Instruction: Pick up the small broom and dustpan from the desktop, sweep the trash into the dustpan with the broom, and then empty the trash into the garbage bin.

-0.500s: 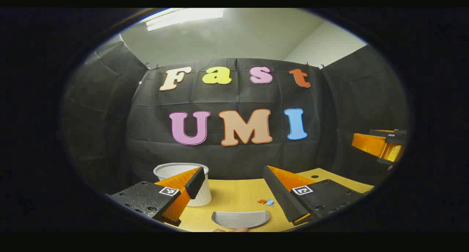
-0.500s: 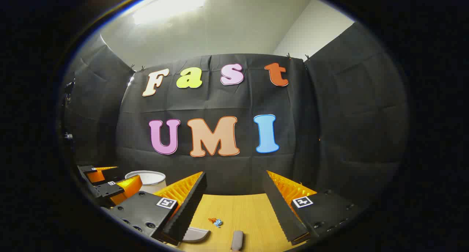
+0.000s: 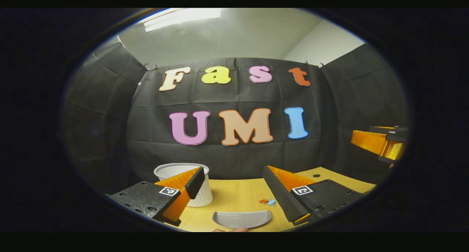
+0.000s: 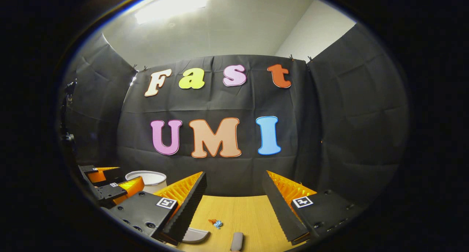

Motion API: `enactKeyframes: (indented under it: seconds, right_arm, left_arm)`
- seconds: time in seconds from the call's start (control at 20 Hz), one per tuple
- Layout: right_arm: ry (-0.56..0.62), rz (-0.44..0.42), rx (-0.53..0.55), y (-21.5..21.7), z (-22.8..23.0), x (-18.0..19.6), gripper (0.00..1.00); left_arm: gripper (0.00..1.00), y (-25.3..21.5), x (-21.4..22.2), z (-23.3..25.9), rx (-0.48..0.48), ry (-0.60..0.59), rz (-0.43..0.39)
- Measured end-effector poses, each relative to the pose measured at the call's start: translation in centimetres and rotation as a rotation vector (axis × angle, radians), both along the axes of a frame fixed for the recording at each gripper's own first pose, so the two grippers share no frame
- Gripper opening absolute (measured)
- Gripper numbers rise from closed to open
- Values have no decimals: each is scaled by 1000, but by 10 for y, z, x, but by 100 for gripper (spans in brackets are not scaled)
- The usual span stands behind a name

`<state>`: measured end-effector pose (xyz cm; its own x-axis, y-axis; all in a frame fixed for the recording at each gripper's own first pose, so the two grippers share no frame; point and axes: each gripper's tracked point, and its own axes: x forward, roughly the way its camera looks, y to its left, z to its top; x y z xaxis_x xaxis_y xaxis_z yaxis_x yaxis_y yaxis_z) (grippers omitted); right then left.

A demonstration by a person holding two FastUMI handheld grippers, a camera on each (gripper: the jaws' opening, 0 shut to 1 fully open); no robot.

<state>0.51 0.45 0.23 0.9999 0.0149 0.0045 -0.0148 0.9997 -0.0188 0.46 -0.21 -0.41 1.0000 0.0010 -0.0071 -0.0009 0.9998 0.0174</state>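
In the left gripper view a grey dustpan (image 3: 242,219) lies on the wooden desktop (image 3: 238,195) just ahead of my open left gripper (image 3: 234,188), with small orange and blue trash scraps (image 3: 267,202) to its right. A white ribbed bin (image 3: 187,184) stands behind the left finger. In the right gripper view my right gripper (image 4: 234,197) is open above the desk, with the trash (image 4: 216,222) between its fingers. The grey broom handle end (image 4: 237,241) and a corner of the dustpan (image 4: 194,235) sit at the bottom edge. The left gripper (image 4: 106,184) shows at far left beside the bin (image 4: 148,180).
Black cloth walls close the booth behind and on both sides of the desktop (image 4: 238,211). The right gripper (image 3: 381,142) hangs at the right edge of the left gripper view, above the table's far right corner.
Both views have shifted only slightly; nothing was taken hold of or let go.
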Motion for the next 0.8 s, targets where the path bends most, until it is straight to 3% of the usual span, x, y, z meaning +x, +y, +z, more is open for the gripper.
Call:
enactKeyframes:
  seconds: [0.8]
  right_arm:
    - [48, 10, 5, -5, -13, 12, 99]
  left_arm:
    - [98, -6, 4, -9, 19, 25, 13]
